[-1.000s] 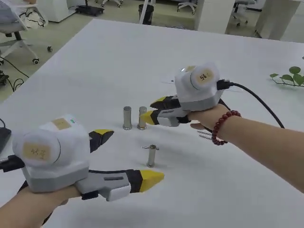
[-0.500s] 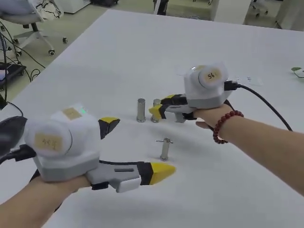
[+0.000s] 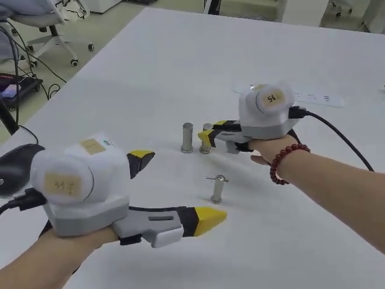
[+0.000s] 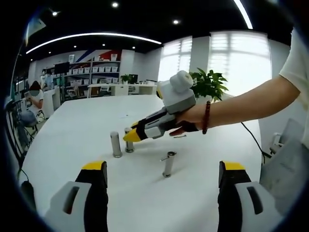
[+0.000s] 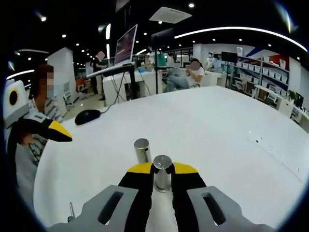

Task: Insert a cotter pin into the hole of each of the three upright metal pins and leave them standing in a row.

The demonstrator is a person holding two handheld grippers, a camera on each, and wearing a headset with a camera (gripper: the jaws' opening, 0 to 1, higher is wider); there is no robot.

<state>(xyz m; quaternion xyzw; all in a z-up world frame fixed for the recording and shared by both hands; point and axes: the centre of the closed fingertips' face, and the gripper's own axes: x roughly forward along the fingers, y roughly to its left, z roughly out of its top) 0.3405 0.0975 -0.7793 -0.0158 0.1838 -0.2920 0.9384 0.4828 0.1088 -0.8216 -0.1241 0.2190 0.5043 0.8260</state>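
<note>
Closing in since a second ago, right gripper [image 5: 162, 169] clamps the bare pin [image 5: 162, 178] at 3 o'clock of its neighbour [image 3: 187, 137], steadying it for pinning (left gripper [image 3: 175, 187] gapes, empty).

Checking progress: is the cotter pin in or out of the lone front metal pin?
In: a cotter pin crosses the top of the lone metal pin.
</note>
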